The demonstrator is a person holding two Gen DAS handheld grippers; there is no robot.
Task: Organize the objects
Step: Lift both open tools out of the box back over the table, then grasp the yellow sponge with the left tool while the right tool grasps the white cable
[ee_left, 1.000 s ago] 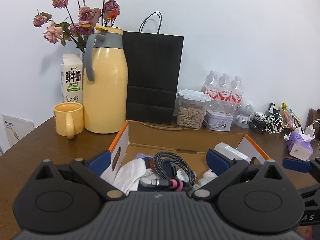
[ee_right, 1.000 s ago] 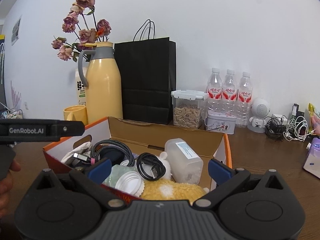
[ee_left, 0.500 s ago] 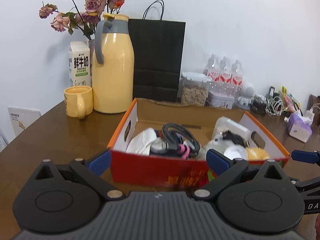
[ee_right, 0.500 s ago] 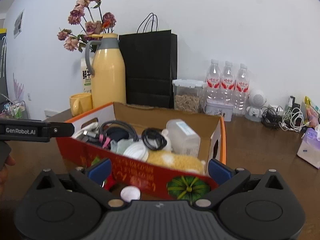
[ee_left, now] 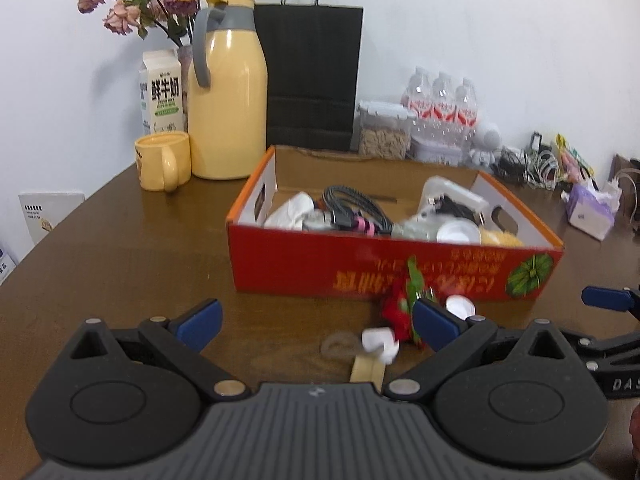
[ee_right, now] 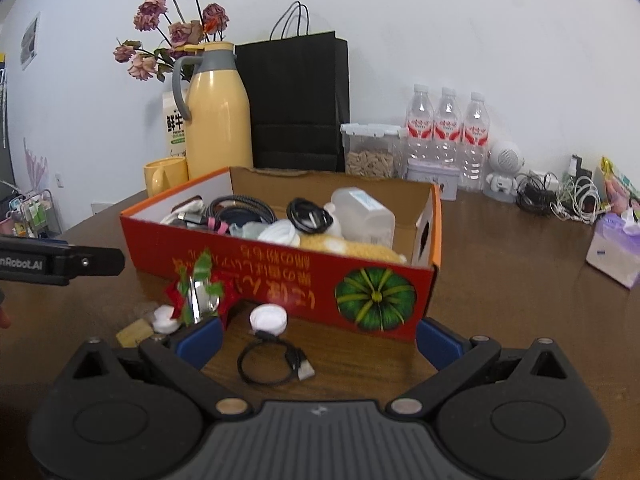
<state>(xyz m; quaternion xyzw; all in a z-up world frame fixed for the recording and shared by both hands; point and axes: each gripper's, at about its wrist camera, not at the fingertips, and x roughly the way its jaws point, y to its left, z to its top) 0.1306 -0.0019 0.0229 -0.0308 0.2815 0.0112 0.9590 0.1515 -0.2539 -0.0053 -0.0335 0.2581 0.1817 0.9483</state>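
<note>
"GenRobot.AI" is partly readable on the left gripper point(ee_right: 60, 266) as seen from the right wrist view; "DAS" shows on the right gripper point(ee_left: 608, 300) in the left view. The milk carton point(ee_left: 161, 92) bears Chinese characters. The red cardboard box point(ee_right: 300, 280), printed with upside-down yellow characters and a green pumpkin, sits on the counter point(ee_left: 120, 260) ahead of both sets of jaws, which stand wide open and empty. Inside lie cables, a white lid and a plastic jar. A coiled black cable point(ee_right: 272, 362) and a white cap point(ee_right: 268, 318) lie on the counter between the right jaws, just before the box.
</note>
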